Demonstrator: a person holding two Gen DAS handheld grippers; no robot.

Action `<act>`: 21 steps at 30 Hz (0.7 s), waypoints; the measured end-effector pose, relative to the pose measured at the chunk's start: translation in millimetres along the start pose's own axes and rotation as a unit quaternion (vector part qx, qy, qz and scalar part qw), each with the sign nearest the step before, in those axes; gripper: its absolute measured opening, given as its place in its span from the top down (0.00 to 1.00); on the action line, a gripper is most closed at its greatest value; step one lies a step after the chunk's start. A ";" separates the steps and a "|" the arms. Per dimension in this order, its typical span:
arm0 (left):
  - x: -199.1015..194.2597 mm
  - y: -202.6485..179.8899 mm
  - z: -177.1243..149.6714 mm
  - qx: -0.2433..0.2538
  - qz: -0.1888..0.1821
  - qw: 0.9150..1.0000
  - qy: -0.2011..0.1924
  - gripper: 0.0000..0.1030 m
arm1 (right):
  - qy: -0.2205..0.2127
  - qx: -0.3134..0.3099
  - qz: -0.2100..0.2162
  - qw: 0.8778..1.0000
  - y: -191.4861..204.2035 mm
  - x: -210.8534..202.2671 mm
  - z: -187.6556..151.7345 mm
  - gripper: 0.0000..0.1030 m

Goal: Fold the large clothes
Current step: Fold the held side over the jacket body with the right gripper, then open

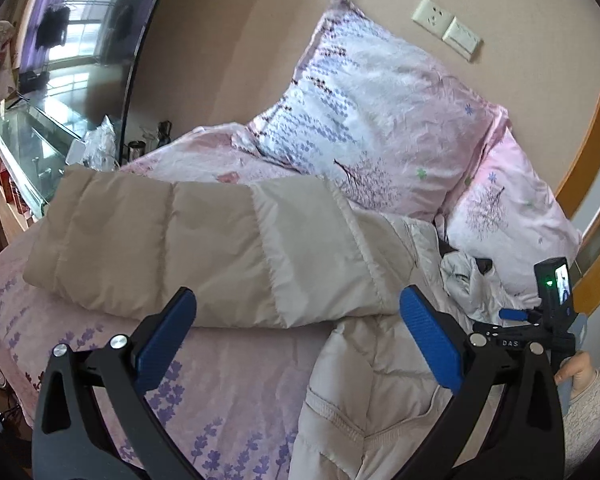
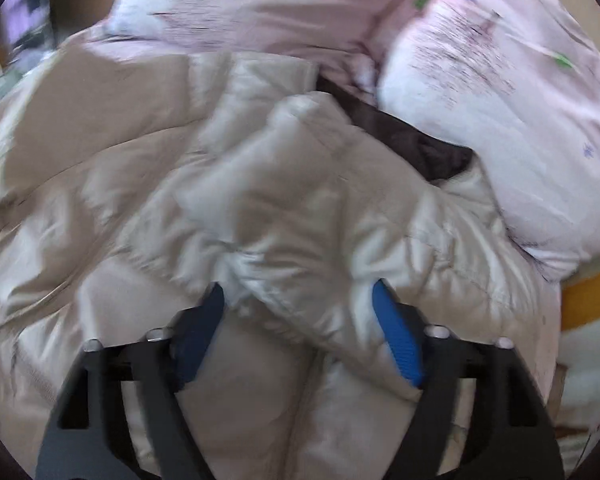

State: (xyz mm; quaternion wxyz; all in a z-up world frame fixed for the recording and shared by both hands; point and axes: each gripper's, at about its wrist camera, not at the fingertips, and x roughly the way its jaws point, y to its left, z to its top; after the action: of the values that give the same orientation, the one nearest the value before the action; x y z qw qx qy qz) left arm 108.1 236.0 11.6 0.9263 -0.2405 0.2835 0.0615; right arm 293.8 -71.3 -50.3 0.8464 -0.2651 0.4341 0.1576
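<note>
A puffy quilted coat, beige and cream, lies on the bed. In the left wrist view its sleeve (image 1: 172, 240) stretches left across the bed and its cream body (image 1: 364, 400) lies at lower right. My left gripper (image 1: 296, 320) is open and empty, just in front of the sleeve's near edge. The right gripper's body shows at the right of that view (image 1: 540, 332). In the blurred right wrist view my right gripper (image 2: 300, 300) is open, its blue pads (image 2: 400, 344) on either side of a bunched cream fold of the coat (image 2: 292, 208). A dark lining (image 2: 420, 144) shows near the collar.
Floral pink pillows (image 1: 380, 120) lean on the wall behind the coat, one more at right (image 2: 500, 100). The pink lavender-print bedsheet (image 1: 228, 392) lies under my left gripper. A glass cabinet (image 1: 32, 148) and clutter stand beyond the bed's left side. Wall sockets (image 1: 446, 26) are above.
</note>
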 end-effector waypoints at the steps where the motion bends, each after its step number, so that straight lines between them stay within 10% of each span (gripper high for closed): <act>1: 2.2 0.4 0.4 -0.001 -0.002 1.000 0.007 0.02 | -0.010 -0.007 0.006 1.000 3.4 -5.9 -1.5 0.30; 5: 5.7 9.6 -0.6 -0.024 -0.007 0.999 0.026 0.02 | -0.059 0.051 0.033 0.996 -10.7 -24.6 6.5 0.75; 8: 1.7 18.8 -1.7 -0.048 -0.016 0.998 0.026 0.02 | -0.065 0.149 0.033 0.986 -39.4 -15.6 19.0 0.88; 21: -12.0 50.8 -8.8 -0.097 0.011 0.995 0.009 0.02 | 0.019 0.043 -0.038 0.998 20.5 43.3 37.6 0.96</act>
State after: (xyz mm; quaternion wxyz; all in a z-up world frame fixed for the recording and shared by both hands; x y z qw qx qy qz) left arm 81.0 276.5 -8.9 0.8952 -0.3265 0.2875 0.0970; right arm 332.9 -31.1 -73.9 0.8538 -0.2480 0.4464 0.1011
